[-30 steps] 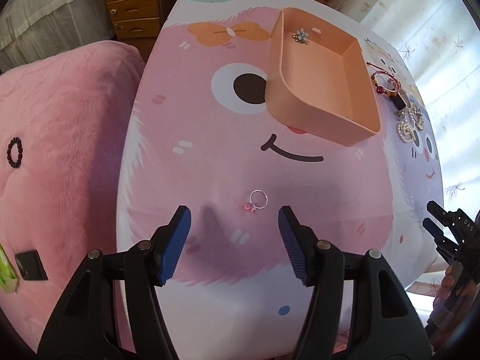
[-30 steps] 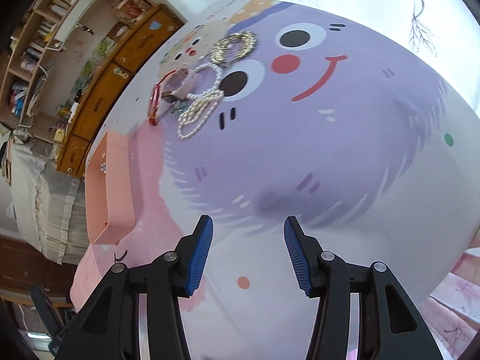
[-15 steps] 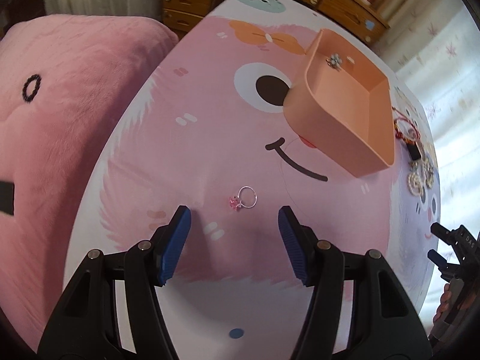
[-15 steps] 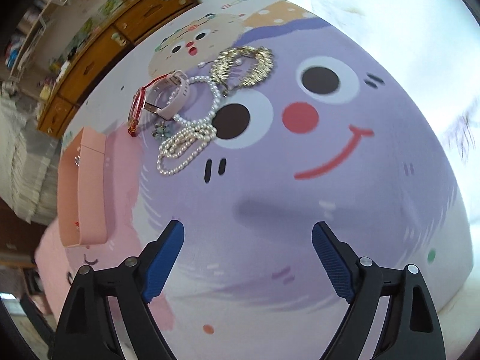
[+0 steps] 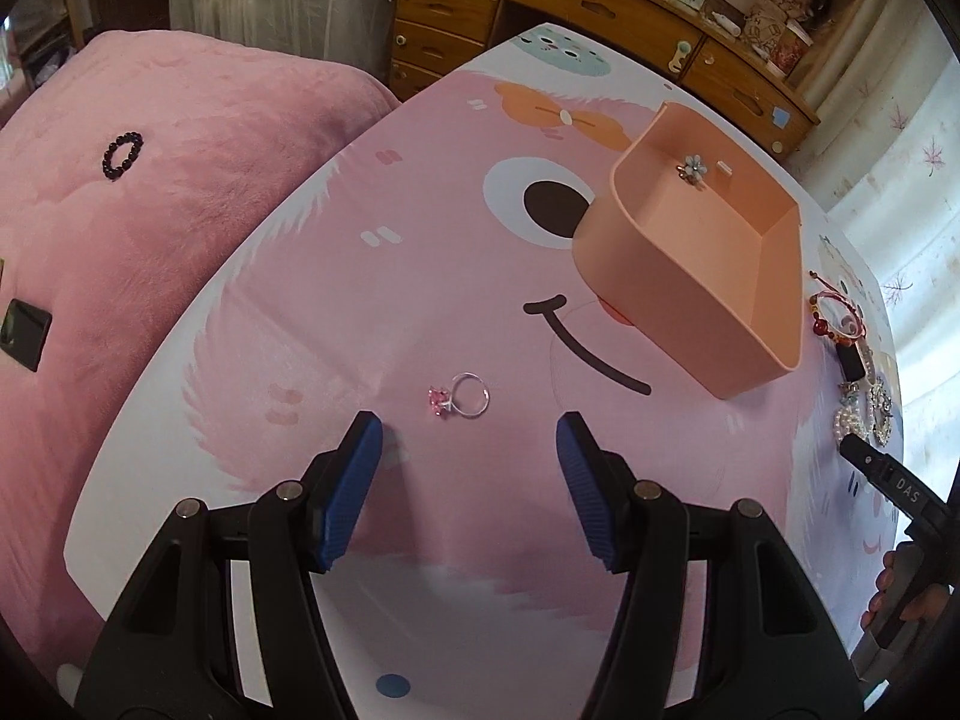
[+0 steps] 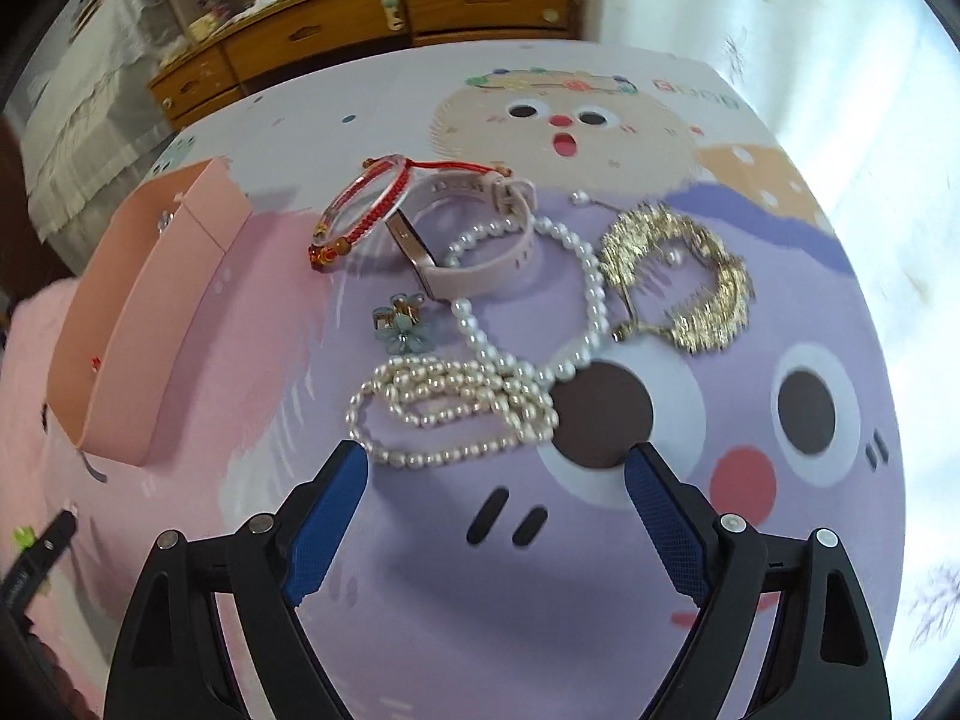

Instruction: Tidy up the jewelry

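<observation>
A silver ring with a pink stone [image 5: 459, 403] lies on the pink part of the table cover, just beyond my left gripper [image 5: 468, 426], which is open and holds nothing. A peach tray [image 5: 660, 300] stands further back right with a flower earring [image 5: 693, 168] inside. My right gripper [image 6: 495, 456] is open wide and hovers just short of a heap of jewelry: a pearl strand [image 6: 450, 402], gold earrings [image 6: 678, 276], a pink watch [image 6: 474, 240], a red cord bracelet [image 6: 366, 210] and a blue flower earring [image 6: 402, 324]. The peach tray [image 6: 132, 312] stands left of the heap.
A big pink plush cushion [image 5: 180, 192] borders the table on the left, with a black bead bracelet [image 5: 123, 155] and a dark flat square [image 5: 24, 330] on it. Wooden drawers [image 5: 456, 6] stand behind. A hand [image 5: 900, 594] holds the right gripper at the table's right edge.
The right gripper's jaws have spread much wider, and it has rolled and come close to the jewelry heap. The left gripper has rolled and shifted a little; the ring stays just ahead of it.
</observation>
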`<state>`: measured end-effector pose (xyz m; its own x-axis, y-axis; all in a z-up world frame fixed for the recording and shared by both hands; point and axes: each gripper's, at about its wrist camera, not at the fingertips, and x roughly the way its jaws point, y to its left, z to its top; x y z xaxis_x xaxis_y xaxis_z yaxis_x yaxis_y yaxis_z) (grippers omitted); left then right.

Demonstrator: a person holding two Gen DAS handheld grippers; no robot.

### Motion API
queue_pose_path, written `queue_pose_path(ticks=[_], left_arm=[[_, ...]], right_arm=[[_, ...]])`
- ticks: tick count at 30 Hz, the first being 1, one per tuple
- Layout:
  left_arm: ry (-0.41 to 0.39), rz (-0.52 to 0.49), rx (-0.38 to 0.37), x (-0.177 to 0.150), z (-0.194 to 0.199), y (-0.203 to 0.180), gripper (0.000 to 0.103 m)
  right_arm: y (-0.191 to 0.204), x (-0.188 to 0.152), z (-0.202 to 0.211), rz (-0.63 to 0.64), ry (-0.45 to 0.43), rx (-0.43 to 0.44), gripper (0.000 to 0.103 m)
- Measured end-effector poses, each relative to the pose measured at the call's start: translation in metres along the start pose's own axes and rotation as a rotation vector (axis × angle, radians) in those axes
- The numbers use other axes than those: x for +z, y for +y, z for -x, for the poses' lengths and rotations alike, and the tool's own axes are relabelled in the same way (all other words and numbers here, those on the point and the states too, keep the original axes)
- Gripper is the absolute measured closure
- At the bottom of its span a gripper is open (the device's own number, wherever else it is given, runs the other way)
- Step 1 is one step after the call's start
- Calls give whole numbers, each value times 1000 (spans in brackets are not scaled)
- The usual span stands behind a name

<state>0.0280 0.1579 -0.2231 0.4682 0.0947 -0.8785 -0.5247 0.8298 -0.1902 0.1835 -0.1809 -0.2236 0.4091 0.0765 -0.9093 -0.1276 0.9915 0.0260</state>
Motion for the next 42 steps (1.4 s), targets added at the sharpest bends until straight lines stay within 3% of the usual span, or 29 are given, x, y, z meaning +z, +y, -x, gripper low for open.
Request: queue_pose_path(ticks=[8,14,16,19,22,26,35,42], left_arm=[[-57,8,41,-9,2,-4,47],[-82,-34,81,-7,-1,-7,61],[-90,-32,63,-5,-1,-7,64],[-100,-45,57,-3,-2,-7,75],[-114,-48,64,-4,-3,-6,82],[-128,-22,58,-6,-2,1,96],[-120,15,2,-10,2,12,98],[-98,4,-27,-11,6,18,98]], right_arm=[[8,5,-9,50,-67,-12,15],[18,2,-1,138,-132,35,45],[24,-1,1,192,-146,59,61],[31,-2,3,232,-145,81,76],[36,-4,5,253,-137,96,86],[40,-8,8,272,-119,122,89],[49,-21,19,222,-21,258,89],[80,-34,35,238,16,363,90]])
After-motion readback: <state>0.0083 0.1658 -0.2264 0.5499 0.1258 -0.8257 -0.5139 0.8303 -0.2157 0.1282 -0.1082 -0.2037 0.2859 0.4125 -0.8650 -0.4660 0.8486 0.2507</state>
